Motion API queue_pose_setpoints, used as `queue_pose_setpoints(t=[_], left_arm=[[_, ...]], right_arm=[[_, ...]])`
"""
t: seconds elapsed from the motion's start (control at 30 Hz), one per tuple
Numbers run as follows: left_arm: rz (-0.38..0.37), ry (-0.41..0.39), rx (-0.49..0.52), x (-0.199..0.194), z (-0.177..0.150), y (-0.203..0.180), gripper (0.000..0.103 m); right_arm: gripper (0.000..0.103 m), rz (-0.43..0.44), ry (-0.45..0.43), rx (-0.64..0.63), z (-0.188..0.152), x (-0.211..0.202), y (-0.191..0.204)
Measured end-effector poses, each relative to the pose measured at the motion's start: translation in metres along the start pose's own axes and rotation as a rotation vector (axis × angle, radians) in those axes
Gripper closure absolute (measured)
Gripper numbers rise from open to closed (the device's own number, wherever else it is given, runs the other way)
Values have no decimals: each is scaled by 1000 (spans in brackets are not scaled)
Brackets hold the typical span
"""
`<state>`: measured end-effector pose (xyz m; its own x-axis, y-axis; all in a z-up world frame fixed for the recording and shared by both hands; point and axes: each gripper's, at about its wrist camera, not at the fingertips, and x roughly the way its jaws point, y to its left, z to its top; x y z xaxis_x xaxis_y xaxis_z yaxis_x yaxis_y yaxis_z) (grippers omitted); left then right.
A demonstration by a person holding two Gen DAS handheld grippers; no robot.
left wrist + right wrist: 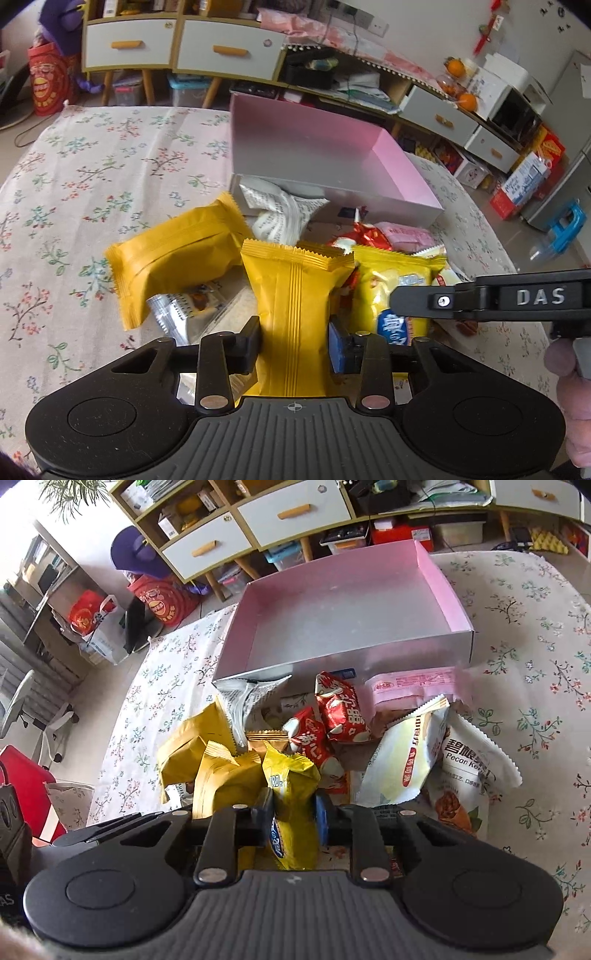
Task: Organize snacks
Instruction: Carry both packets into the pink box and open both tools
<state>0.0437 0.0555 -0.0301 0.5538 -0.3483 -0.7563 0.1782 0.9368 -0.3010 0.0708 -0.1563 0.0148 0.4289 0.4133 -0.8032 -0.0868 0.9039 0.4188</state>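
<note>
A pile of snack packets lies on the floral tablecloth in front of an empty pink-lined box (pixel 332 155) (pixel 351 627). My left gripper (pixel 295 349) is shut on an orange-yellow ribbed packet (pixel 295 295), held upright above the pile. My right gripper (pixel 294 818) is shut on a bright yellow packet with blue print (pixel 291 794); in the left wrist view this packet (pixel 395 291) sits beside the right gripper's arm (pixel 491 299). Another orange-yellow packet (pixel 173 262) lies to the left.
The pile also holds red packets (pixel 343 712), a pink packet (pixel 413 686), a white printed packet (pixel 243 698), a pale green-white packet (pixel 402 757) and a pecan packet (pixel 465 775). Cabinets with white drawers (pixel 221 51) stand behind the table.
</note>
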Motion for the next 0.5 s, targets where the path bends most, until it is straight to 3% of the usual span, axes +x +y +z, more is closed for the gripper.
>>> queue_pose_setpoints(t=[0.5], left_arm=[[10,-90,-58,-23,21,-1,70]], right_arm=[[82,39,-110,80,20,-25,-17]])
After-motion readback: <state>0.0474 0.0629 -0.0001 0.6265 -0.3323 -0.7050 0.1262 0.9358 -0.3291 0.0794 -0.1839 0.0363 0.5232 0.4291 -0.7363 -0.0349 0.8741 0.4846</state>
